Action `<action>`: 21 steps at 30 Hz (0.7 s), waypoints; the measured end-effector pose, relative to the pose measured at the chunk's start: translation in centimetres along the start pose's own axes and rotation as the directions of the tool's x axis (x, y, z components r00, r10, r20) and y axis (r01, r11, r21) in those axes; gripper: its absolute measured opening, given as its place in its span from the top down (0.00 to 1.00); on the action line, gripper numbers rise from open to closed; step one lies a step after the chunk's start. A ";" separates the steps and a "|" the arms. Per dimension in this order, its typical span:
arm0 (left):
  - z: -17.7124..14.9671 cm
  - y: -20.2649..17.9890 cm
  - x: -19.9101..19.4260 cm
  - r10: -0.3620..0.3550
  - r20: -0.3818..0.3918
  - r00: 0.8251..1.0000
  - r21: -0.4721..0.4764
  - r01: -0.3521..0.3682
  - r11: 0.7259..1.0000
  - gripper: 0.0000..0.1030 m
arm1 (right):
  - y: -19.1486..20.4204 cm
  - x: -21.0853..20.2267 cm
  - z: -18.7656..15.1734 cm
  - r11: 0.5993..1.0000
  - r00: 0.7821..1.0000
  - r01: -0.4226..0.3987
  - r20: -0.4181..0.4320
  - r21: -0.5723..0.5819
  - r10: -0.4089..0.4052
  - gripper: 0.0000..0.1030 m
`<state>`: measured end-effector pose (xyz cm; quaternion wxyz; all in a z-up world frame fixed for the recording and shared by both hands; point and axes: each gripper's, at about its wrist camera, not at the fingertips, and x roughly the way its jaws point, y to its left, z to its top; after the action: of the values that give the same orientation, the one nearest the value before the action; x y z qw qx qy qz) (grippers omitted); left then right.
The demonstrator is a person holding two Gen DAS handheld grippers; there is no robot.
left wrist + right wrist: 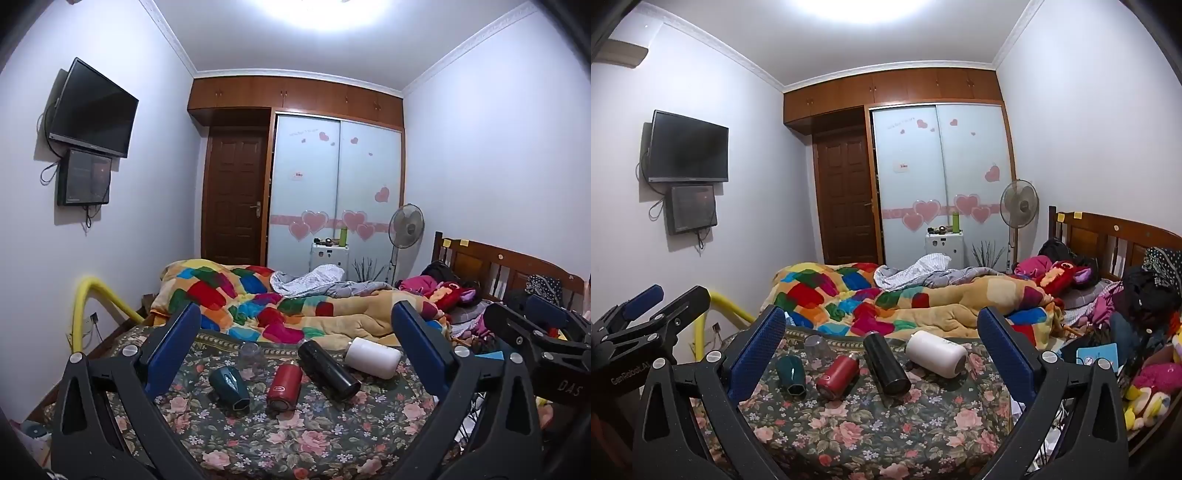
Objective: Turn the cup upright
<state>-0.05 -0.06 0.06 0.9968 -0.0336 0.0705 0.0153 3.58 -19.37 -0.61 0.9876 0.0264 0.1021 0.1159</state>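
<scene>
Several cups lie on their sides on the floral bedspread (295,435): a dark green cup (228,387) (791,373), a red bottle (283,384) (837,373), a tall black flask (328,369) (886,363) and a white cup (373,357) (936,353). A clear glass (251,353) (813,345) stands mouth down behind them. My left gripper (295,350) is open and empty, in front of and above the cups. My right gripper (881,349) is open and empty, likewise short of them. Each gripper shows at the edge of the other's view.
A colourful patchwork quilt (258,302) is heaped behind the cups. Clothes and soft toys (1145,376) pile up at the right by the wooden headboard (1115,240). A yellow pipe (85,306) runs along the left wall. A fan (406,229) and wardrobe stand at the back.
</scene>
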 end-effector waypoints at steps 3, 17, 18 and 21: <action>0.1 0.1 0.5 -0.015 -0.013 1.000 -0.012 0.015 1.000 0.00 | 0.0 0.0 0.0 1.000 1.000 -0.001 -0.001 0.002 0.001 0.00; 0.4 -0.3 -0.6 -0.009 0.016 1.000 -0.001 0.009 1.000 0.00 | 0.3 -0.1 0.2 1.000 1.000 -0.006 -0.008 0.006 0.006 0.00; 0.5 -0.3 -0.6 -0.009 0.016 1.000 0.001 0.009 1.000 0.00 | 0.3 -0.1 0.2 1.000 1.000 -0.006 -0.008 0.007 0.006 0.00; 0.8 -0.2 -0.7 -0.006 0.016 1.000 0.001 0.006 1.000 0.00 | 0.5 -0.1 0.1 1.000 1.000 -0.004 -0.008 0.003 0.005 0.00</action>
<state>-0.61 -0.18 0.94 0.9974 -0.0330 0.0624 0.0126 3.42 -18.93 -0.45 0.9869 0.0276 0.1063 0.1180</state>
